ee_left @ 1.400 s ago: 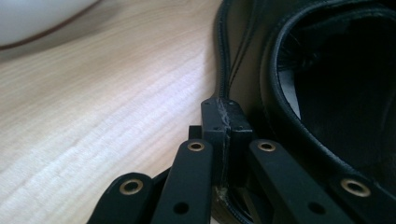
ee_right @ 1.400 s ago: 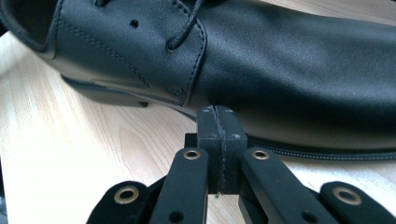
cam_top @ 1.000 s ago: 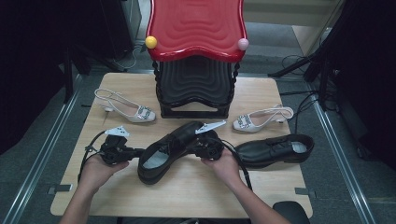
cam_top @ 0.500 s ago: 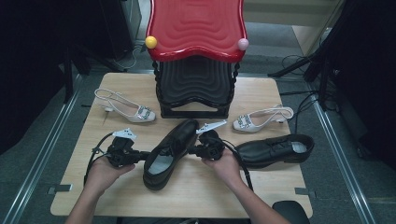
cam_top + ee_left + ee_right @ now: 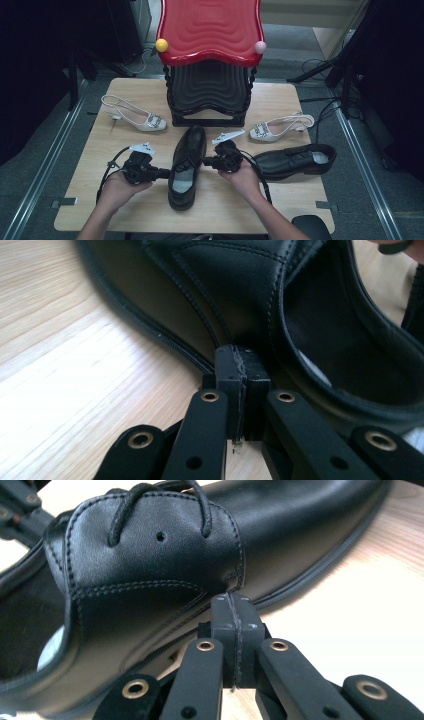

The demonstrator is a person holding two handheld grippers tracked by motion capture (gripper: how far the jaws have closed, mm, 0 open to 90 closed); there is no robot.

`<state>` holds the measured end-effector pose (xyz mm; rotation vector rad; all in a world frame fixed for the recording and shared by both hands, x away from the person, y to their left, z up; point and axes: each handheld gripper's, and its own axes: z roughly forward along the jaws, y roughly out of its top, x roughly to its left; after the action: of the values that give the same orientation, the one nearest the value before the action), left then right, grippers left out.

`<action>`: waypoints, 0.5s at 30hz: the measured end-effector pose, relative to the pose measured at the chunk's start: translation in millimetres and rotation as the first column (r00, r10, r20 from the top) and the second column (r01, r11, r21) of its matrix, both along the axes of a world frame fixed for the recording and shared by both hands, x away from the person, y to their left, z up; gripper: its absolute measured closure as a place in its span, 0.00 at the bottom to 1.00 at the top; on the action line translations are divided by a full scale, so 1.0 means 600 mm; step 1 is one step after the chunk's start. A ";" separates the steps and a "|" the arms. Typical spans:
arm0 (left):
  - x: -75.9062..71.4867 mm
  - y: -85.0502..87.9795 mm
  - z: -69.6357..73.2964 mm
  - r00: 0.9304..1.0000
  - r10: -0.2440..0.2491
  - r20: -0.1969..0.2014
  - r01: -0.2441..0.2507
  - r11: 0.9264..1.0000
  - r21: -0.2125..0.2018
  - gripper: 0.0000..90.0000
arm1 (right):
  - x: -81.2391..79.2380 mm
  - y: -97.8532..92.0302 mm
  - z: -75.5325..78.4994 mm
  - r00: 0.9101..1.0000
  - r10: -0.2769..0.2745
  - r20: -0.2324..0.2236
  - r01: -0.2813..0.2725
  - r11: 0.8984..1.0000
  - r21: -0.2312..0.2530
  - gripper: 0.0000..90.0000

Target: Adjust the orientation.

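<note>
Clearly we are straightening a black leather lace-up shoe point(image 5: 186, 167) on the pale wooden surface point(image 5: 90, 200), nudging it from both sides. Starting at the left, a white slingback heel with a jewelled buckle point(image 5: 134, 114) lies well apart from the work. Next, our left hand-held gripper point(image 5: 164, 173) has its jaws pressed together with nothing between them, the blunt tips touching the shoe's side beside the opening. The shoe itself lies in the middle of the surface, toe towards the black ribbed stand with the red wavy top point(image 5: 210, 60). On its other side our right hand-held gripper point(image 5: 206, 161) is likewise pressed shut and empty, tips against the laced flank point(image 5: 150, 555). Farther right rest the matching black shoe point(image 5: 295, 160) and a second white heel point(image 5: 280, 126).

To do this well, we judge that both tips should push low on the upper, near the sole's welt, so the shoe slides rather than tips. We should keep the two pushes opposed and gentle, since uneven pressure would spin the toe off line. Leaving room beside the other black shoe matters too.
</note>
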<state>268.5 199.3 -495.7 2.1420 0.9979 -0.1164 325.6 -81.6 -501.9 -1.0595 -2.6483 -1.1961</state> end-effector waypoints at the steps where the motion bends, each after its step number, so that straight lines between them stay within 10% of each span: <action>1: 0.002 -0.003 -0.001 1.000 0.000 -0.004 0.000 1.000 -0.009 0.99 | 0.001 -0.001 0.000 1.000 -0.007 -0.002 0.007 1.000 0.002 1.00; 9: 0.006 0.001 0.001 1.000 0.017 -0.002 -0.017 1.000 -0.016 0.91 | 0.007 -0.017 0.006 1.000 -0.010 0.006 0.010 1.000 0.014 0.98; 15: 0.021 0.019 0.004 0.995 0.098 -0.004 -0.098 0.995 0.021 0.63 | -0.003 -0.047 0.017 0.998 0.011 0.055 -0.012 1.000 0.012 0.76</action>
<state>281.2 210.8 -493.4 2.1080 1.1098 -0.0635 323.6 -109.7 -491.9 -1.0226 -2.6802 -1.2556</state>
